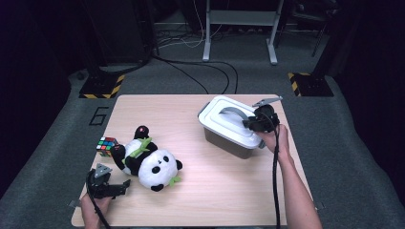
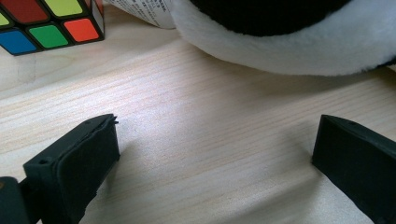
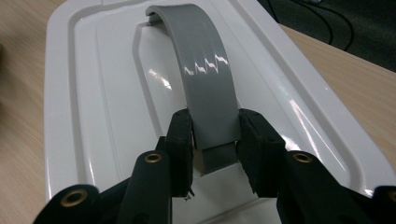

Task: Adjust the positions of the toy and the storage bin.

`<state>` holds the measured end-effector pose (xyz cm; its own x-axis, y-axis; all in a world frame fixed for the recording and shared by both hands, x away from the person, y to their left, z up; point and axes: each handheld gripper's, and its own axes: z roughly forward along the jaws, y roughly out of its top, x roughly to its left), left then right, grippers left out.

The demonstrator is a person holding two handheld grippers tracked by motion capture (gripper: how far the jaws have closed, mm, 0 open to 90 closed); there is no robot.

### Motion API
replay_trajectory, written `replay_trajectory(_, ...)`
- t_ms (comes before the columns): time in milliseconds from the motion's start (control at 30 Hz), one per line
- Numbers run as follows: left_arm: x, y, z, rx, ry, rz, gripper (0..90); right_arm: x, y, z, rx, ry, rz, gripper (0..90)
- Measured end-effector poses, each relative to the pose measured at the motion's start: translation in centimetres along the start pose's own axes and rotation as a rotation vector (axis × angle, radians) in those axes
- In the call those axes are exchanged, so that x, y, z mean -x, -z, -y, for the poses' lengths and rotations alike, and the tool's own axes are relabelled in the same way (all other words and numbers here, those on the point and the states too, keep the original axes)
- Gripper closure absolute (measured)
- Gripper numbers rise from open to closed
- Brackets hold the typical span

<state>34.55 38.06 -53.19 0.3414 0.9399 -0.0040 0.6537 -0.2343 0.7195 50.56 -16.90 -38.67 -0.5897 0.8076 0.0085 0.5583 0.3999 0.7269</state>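
Grey handle (image 3: 205, 88) of the box lid (image 3: 107, 107) sits between the two black jaws of the right gripper (image 3: 214, 137), and both pads press on its sides, so this gripper is closed on the handle. No earlier moment is needed to see it: the jaws hold the band near its lower end, where it meets the lid. In the high view the box (image 1: 232, 126) stands on the right half of the table (image 1: 215, 186), near the far edge, with the white lid on top of it and the right gripper (image 1: 260, 119) over its right side. The person's right hand (image 1: 276, 140) is just behind the gripper.

The left gripper (image 1: 109, 187) rests low at the near left corner of the table. Its jaws stand wide apart with only bare wood between them, so it is open and holds nothing. Just beyond it lies a panda (image 1: 148, 162) on its back, and a cube (image 1: 107, 146) with coloured squares is beside the panda, on its left. In the left gripper view the cube (image 2: 49, 21) is at the top left and the panda's white fur (image 2: 289, 46) at the top.
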Motion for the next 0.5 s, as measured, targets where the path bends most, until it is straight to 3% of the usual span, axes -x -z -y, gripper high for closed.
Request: replay_trajectory(500,0.0,0.0,0.0,-0.001,0.000,0.000,0.2,-2.1,0.4,0.2,-0.015,-0.063,0.004,66.2)
